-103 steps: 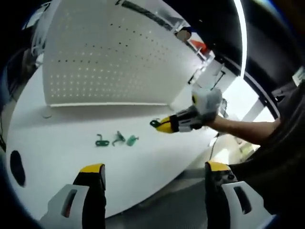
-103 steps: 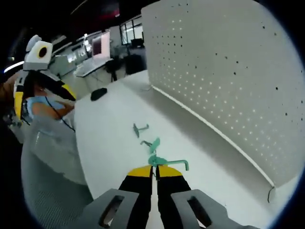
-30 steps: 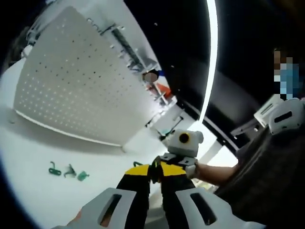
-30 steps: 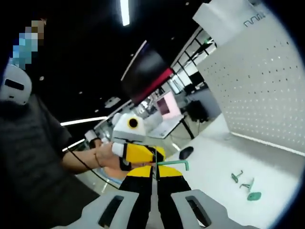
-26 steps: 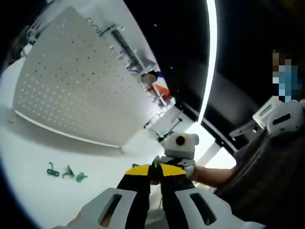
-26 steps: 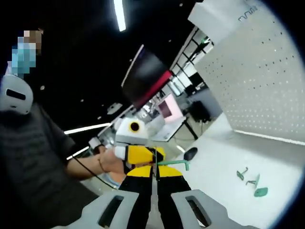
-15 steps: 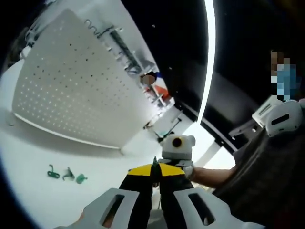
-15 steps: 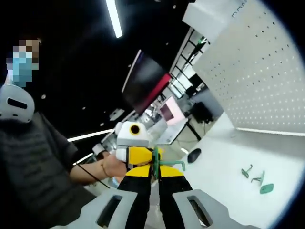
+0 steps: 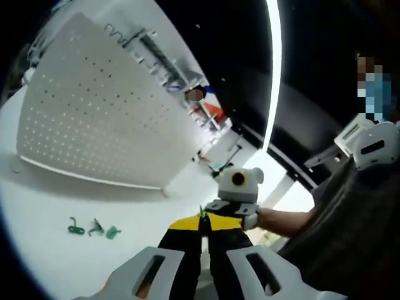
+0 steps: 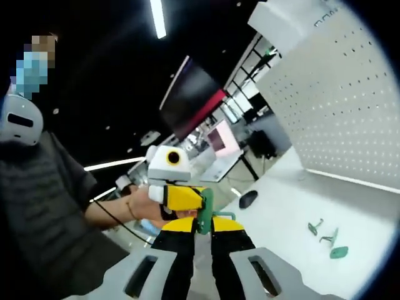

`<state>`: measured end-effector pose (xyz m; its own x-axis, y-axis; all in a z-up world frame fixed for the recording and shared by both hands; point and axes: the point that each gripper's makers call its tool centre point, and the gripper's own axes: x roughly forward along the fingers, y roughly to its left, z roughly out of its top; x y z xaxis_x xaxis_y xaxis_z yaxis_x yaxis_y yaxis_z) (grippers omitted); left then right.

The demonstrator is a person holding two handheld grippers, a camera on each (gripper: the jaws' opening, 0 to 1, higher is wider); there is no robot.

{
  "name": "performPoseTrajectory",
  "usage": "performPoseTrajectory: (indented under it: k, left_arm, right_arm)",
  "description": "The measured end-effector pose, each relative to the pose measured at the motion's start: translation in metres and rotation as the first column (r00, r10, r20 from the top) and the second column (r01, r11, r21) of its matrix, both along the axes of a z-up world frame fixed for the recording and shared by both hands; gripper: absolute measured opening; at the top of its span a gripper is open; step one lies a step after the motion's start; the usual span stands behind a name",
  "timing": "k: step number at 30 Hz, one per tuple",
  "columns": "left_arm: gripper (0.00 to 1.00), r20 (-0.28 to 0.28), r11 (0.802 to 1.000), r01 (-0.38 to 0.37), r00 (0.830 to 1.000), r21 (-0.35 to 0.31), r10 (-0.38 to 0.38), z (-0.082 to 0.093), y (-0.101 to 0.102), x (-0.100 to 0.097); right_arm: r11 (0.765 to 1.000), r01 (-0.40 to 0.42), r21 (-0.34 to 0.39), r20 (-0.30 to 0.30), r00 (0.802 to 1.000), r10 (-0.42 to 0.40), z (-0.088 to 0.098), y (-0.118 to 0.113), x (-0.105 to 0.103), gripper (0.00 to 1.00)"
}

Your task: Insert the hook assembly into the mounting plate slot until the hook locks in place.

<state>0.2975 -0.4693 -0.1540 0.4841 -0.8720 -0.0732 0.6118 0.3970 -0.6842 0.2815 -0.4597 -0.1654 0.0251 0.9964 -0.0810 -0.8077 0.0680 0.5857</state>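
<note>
Above the table, tip to tip: right gripper pinches the green hook assembly; left gripper, jaws narrow, nips its other end, plate not discernible. Long axis runs between tips. Spare green parts lie well apart, below, near the pegboard.

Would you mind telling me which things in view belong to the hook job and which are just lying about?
In the job:
- green hook part, pinched between both grippers
- left gripper
- right gripper
- white pegboard

Lying about:
- three small green pieces on the white table
- dark object at the table's far end
</note>
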Motion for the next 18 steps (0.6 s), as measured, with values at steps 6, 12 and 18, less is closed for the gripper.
performPoseTrajectory:
  k: [6,12,18]
  left_arm:
    - [0.02,0.011,0.995,-0.001,1.000,0.103,-0.001,-0.011,0.001,0.002]
    - [0.02,-0.008,0.990,0.007,1.000,0.143,-0.006,-0.019,-0.004,0.000]
    - [0.02,0.017,0.980,0.019,1.000,0.200,-0.023,-0.025,-0.007,0.003]
  right_arm:
    - [0.995,0.008,-0.095,0.056,0.998,-0.003,-0.013,0.000,0.003,0.09]
    - [0.989,0.003,-0.151,0.098,0.995,0.012,-0.021,-0.001,0.001,0.11]
    - [0.971,0.017,-0.238,0.131,0.991,0.014,-0.027,-0.007,0.004,0.12]
